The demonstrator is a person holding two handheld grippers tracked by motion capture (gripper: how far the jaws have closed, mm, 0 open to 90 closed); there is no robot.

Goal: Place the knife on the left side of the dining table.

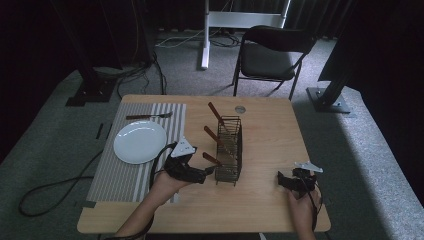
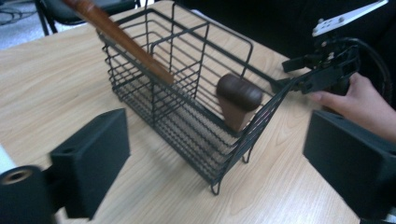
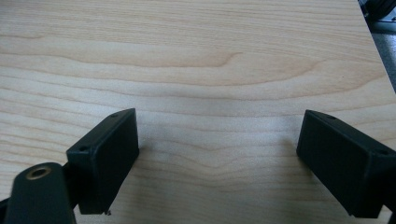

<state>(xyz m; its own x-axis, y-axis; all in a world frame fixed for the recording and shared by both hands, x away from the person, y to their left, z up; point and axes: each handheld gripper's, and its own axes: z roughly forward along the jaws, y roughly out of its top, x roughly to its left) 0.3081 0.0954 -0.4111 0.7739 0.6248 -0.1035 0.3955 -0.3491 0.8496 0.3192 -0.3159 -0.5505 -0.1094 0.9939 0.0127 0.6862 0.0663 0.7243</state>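
The left tongs (image 1: 209, 172) stand apart with nothing between them, just beside the near end of the black wire caddy (image 1: 229, 149), pointing at the brown wooden handle (image 1: 212, 159) that leans out of its nearest compartment. In the left gripper view that handle (image 2: 239, 100) sits inside the caddy's (image 2: 187, 107) end compartment, its rounded butt up against the wire wall, which stands between it and the tongs (image 2: 219, 161); a longer wooden handle (image 2: 122, 38) slants across the next compartment. Two more handles (image 1: 216, 114) rise from the caddy's farther compartments in the high view. The right tongs (image 1: 281, 179) are also apart and empty, low over bare tabletop (image 3: 196, 60) near the front right corner, well apart from the caddy; the right hand (image 2: 359, 105) and its gripper show beyond the caddy in the left gripper view. Left of the caddy lies a striped placemat (image 1: 120, 175) with a white plate (image 1: 140, 142) on it and a fork (image 1: 148, 116) at its far edge. A small round disc (image 1: 240, 109) lies near the tabletop's far edge, and a folding chair (image 1: 272, 55) stands beyond it on the carpet.
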